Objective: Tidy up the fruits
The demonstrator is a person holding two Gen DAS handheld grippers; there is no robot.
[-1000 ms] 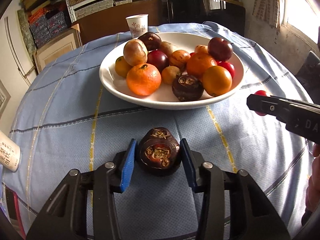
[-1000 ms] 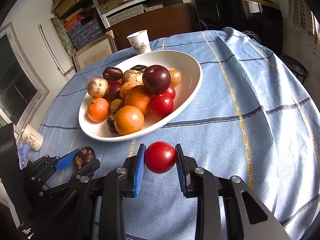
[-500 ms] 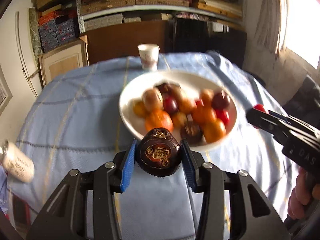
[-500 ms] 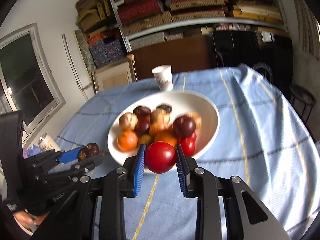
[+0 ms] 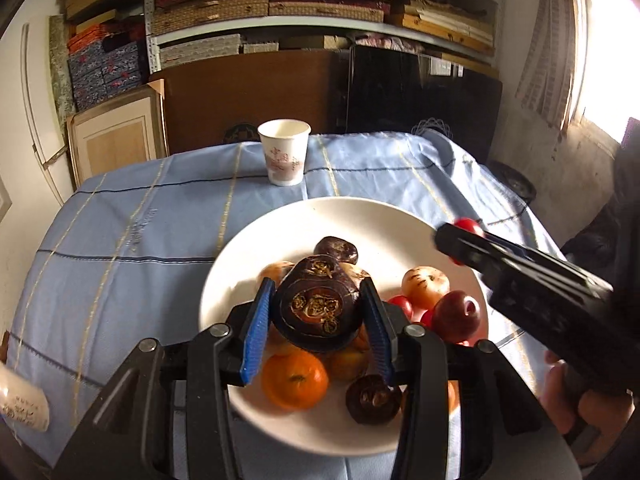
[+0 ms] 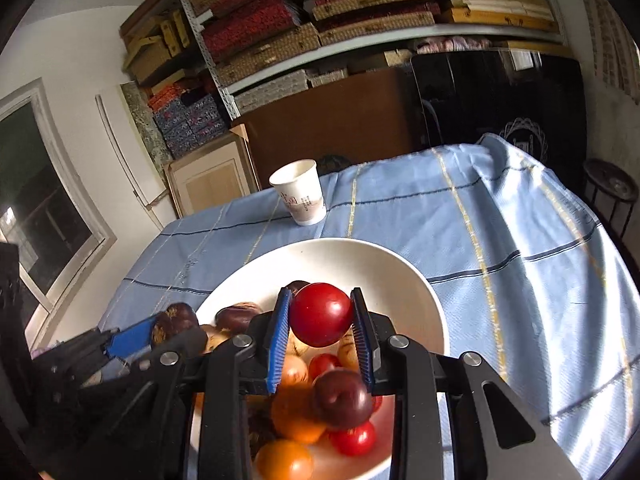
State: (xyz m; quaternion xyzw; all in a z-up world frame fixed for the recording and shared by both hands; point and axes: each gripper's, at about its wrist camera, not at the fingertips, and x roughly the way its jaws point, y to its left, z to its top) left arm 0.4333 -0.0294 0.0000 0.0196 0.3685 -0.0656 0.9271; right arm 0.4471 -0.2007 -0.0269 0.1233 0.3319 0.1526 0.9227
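My left gripper [image 5: 318, 312] is shut on a dark purple mangosteen [image 5: 318, 304] and hangs over the white bowl [image 5: 360, 216] of mixed fruit. An orange [image 5: 294, 380], a second mangosteen [image 5: 372, 398] and a dark red plum [image 5: 458, 316] lie in the bowl below. My right gripper [image 6: 320, 316] is shut on a red tomato [image 6: 320, 314], raised above the same bowl [image 6: 400, 280]. The right gripper [image 5: 464, 240] reaches in from the right in the left wrist view. In the right wrist view the left gripper [image 6: 168, 326] shows at the left with its mangosteen [image 6: 176, 318].
A paper cup [image 5: 284, 152] stands behind the bowl on the blue checked tablecloth [image 5: 120, 240]. A white container [image 5: 22, 404] lies at the table's left edge. A hand [image 5: 560, 392] holds the right gripper. Shelves of stacked boxes and a dark cabinet stand beyond the table.
Both grippers rose from the cloth in front of the bowl and moved forward over it, each still holding its fruit. The bowl now lies under the fingers.
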